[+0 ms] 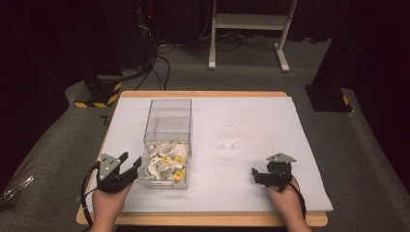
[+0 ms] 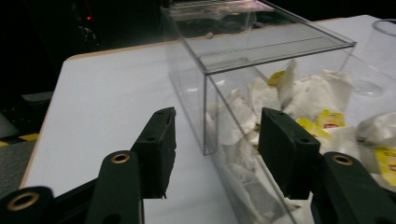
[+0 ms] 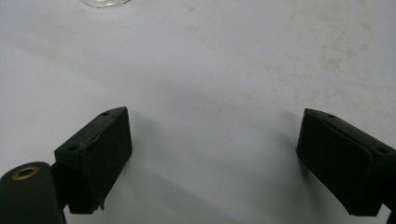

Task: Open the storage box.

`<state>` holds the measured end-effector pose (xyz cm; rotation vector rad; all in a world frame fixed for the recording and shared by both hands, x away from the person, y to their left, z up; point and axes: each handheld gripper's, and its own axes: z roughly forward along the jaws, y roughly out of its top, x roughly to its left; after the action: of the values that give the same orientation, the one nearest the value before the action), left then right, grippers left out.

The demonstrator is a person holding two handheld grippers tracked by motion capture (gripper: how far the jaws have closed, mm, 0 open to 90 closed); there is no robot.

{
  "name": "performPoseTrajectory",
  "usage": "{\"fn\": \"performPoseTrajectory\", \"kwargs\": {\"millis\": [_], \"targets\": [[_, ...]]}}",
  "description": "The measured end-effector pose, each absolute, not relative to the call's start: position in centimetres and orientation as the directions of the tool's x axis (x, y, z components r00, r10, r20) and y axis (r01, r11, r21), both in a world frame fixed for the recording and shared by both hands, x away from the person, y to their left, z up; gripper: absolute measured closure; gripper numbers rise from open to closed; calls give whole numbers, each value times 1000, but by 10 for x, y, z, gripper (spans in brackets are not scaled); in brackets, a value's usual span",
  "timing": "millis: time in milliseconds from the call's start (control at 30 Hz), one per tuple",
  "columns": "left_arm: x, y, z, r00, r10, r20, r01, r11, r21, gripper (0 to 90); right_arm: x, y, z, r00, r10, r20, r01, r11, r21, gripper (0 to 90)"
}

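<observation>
Jaws of the left gripper (image 1: 131, 166) stand open beside the long clear plastic box (image 1: 167, 140) of white tea bags (image 1: 166, 165), which runs away from the person.

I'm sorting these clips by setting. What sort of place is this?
Probably a lab or recording room, not a home. A paper-covered table stands on grey carpet among dark curtains, with cables running on the floor and hazard-striped stand bases behind. A clear box of tea bags sits staged on it.
</observation>
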<state>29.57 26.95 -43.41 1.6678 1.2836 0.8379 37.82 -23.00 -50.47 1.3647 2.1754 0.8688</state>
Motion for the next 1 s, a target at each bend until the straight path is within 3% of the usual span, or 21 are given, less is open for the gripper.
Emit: {"fn": "performPoseTrajectory", "kwargs": {"millis": [600,1000], "targets": [[345,307,-497,246,969,33,547,-166,821,408,378,-229,-506,-423,905,-29,635,320,703,98],[350,309,-505,275,960,50,594,-210,776,348,378,-229,-505,-422,906,-29,638,319,701,97]]}}
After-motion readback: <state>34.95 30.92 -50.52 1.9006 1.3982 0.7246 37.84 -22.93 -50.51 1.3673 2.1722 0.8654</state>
